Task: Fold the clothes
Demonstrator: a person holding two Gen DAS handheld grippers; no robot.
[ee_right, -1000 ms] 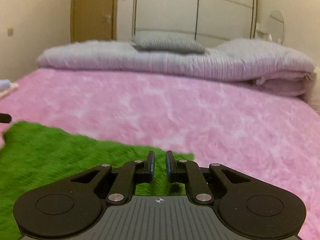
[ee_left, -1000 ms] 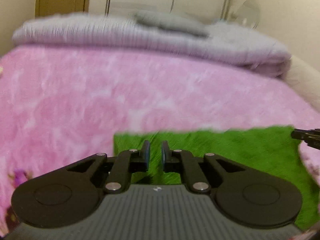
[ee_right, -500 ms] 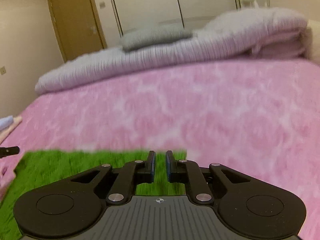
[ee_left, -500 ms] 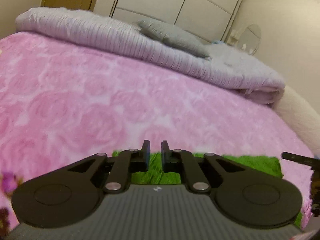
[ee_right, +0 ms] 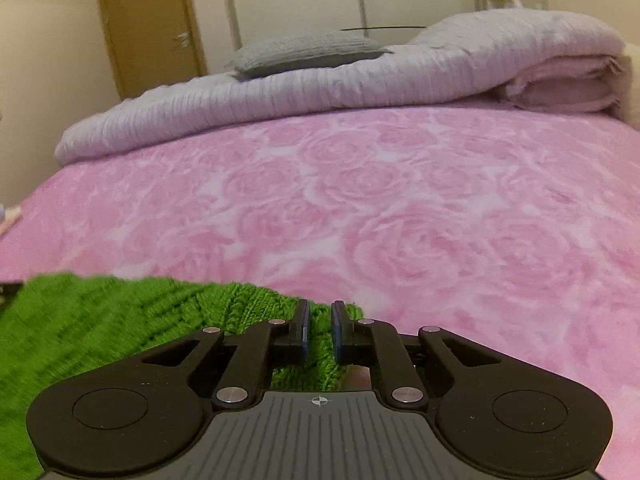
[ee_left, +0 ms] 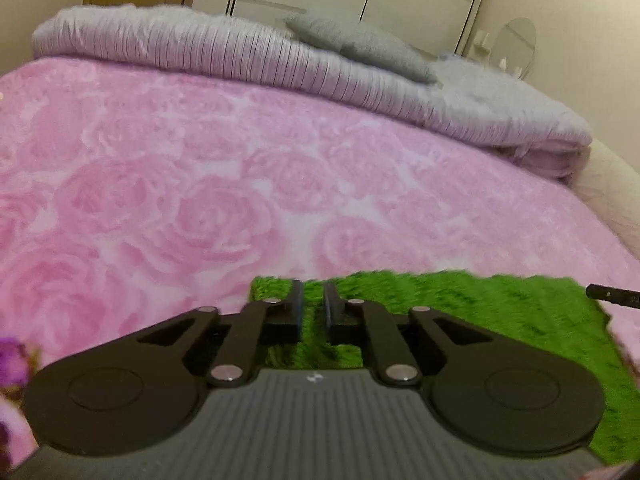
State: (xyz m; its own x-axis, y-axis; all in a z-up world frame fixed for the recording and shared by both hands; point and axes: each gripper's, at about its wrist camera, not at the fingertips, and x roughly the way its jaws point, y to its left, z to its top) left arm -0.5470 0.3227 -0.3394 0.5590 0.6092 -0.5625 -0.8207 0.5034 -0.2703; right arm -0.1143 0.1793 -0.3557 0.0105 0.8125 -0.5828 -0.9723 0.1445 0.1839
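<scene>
I hold the green knit by its far edge, one corner in each pair of jaws: my left gripper pinches the left corner, my right gripper pinches the right, both nearly pressed together on the wool. The knit stretches between them, low over the pink bed; how much of it rests on the bed I cannot tell. To fold well, I judge I must keep both corners level and the edge taut, carry them evenly so the edges meet square, and loosen my grip only once the cloth lies flat, or the thick knit will bunch or slip.
</scene>
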